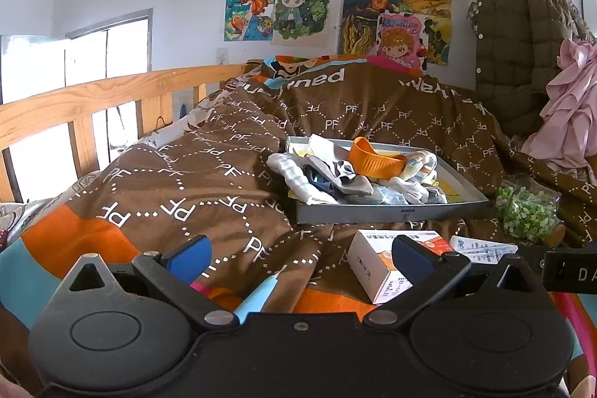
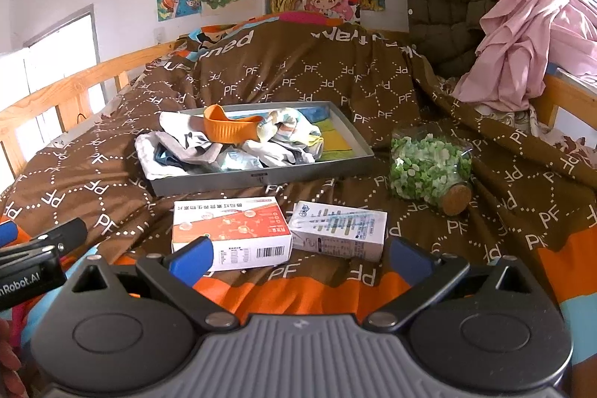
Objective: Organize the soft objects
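Both grippers, left (image 1: 298, 260) and right (image 2: 300, 258), hovered released; socks (image 2: 224, 144) overhanging the tray (image 2: 261, 179) rim might snag and spill when pulled.

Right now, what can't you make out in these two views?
- Tray floor: both views, buried under the sock pile.
- Box print: left wrist view, too small, partly behind the jaws.
- Jar base: right wrist view, sunk in the quilt.
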`<state>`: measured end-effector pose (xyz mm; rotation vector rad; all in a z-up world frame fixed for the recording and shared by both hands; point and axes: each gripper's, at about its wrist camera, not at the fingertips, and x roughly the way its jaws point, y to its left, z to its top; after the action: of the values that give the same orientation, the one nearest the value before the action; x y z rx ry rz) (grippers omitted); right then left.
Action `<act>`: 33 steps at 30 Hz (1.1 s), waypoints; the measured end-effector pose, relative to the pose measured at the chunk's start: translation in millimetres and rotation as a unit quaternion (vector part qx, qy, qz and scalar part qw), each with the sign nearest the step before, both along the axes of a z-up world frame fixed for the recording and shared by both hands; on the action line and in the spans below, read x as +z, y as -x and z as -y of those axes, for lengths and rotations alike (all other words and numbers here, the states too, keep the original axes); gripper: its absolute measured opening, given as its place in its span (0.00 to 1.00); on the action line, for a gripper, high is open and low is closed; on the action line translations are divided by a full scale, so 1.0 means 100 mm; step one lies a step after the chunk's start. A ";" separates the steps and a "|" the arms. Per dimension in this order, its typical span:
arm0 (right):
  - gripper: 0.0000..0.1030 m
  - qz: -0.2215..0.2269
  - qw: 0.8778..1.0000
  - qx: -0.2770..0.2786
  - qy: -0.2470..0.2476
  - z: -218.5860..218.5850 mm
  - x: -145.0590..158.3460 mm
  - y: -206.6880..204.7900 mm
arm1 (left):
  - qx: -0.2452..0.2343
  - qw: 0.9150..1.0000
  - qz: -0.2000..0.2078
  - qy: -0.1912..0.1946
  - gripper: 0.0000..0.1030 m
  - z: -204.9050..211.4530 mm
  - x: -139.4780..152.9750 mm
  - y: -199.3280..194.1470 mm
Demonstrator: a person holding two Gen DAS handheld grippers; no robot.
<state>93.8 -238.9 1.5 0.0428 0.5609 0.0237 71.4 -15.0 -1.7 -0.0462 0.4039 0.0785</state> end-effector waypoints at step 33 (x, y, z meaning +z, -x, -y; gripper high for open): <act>1.00 -0.001 1.000 0.000 0.000 0.00 0.00 -0.01 | 0.003 1.000 -0.008 -0.003 0.99 0.01 -0.02 -0.01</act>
<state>94.3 -238.6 1.7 0.0427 0.5624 0.0234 72.7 -15.7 -3.4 -0.0406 0.4191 0.0860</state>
